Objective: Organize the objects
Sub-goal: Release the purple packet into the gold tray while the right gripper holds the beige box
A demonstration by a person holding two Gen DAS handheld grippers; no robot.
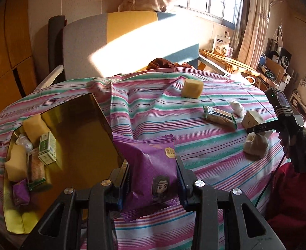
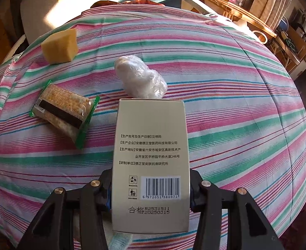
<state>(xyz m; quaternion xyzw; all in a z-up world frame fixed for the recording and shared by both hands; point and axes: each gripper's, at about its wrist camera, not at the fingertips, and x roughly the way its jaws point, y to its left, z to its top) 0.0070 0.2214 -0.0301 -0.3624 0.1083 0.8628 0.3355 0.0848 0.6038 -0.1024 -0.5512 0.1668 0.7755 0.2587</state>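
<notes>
My left gripper (image 1: pixel 153 179) is shut on a purple snack packet (image 1: pixel 151 170) with a cartoon figure, held above the striped cloth beside a gold tray (image 1: pixel 13 220). The tray holds yellow sponges, a green-white box, a biscuit pack and another purple packet. My right gripper (image 2: pixel 151 189) is shut on a beige carton (image 2: pixel 151 162) with a barcode, tilted down over the cloth. In the left wrist view the right gripper (image 1: pixel 257 128) shows at the far right with that carton (image 1: pixel 251 119). On the cloth lie a yellow sponge (image 2: pixel 60 45), a biscuit pack (image 2: pixel 64 114) and a white plastic wad (image 2: pixel 139 79).
A striped cloth (image 2: pixel 225 104) covers the rounded table. A cream cloth bundle (image 1: pixel 256 148) lies under the right gripper. Behind the table stand a sunlit sofa (image 1: pixel 132 39), a wooden rack (image 1: pixel 228 60) and shelves with clutter (image 1: pixel 278 66) at the right. A gloved hand (image 1: pixel 302 145) grips the right tool.
</notes>
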